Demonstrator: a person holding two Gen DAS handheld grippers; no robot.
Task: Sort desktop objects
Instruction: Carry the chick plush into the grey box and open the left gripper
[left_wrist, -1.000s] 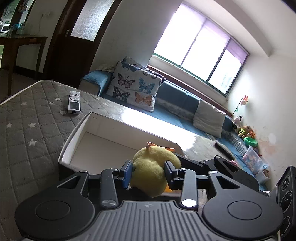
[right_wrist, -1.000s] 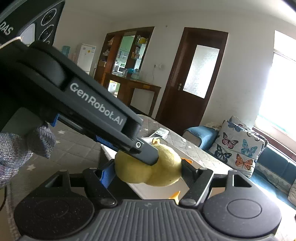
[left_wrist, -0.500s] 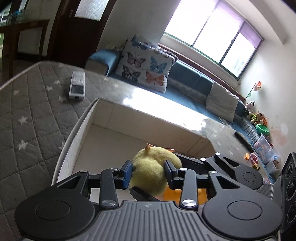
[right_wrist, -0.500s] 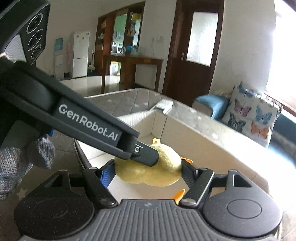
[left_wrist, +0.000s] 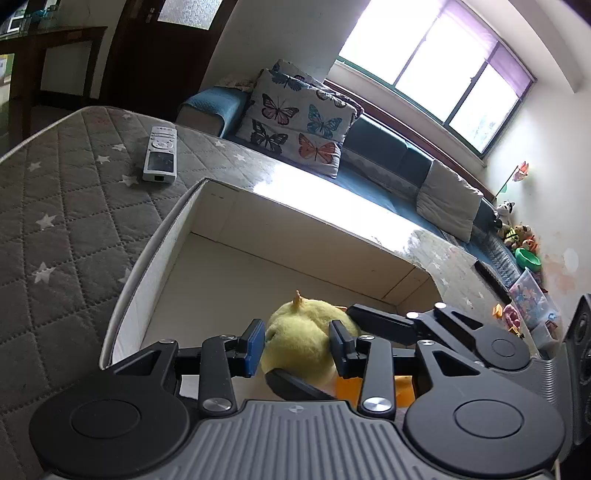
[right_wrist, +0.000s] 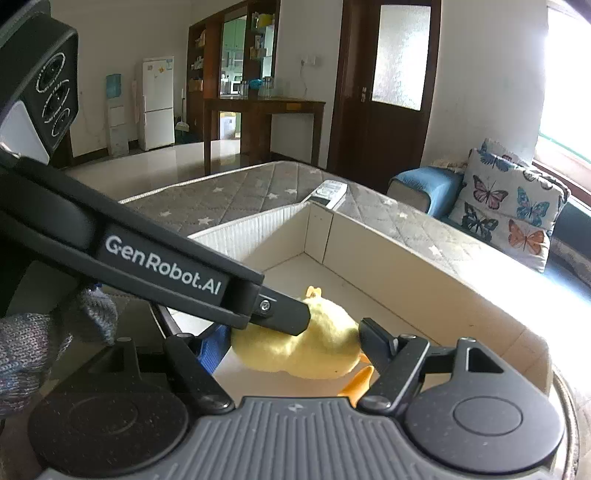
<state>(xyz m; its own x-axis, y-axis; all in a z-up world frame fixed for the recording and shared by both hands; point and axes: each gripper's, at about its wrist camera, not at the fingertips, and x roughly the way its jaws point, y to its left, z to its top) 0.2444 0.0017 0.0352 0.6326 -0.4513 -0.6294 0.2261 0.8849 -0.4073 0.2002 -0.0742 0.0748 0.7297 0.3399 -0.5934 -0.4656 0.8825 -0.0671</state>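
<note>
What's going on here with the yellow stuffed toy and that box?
A person is tidying up with a pair of hand-held tongs, one set in each hand. Both the left tongs and the right tongs are closed on the same yellow plush duck, holding it inside the open white box on the grey quilted table. The duck has not been let go. A remote control lies on the quilt beside the box.
</note>
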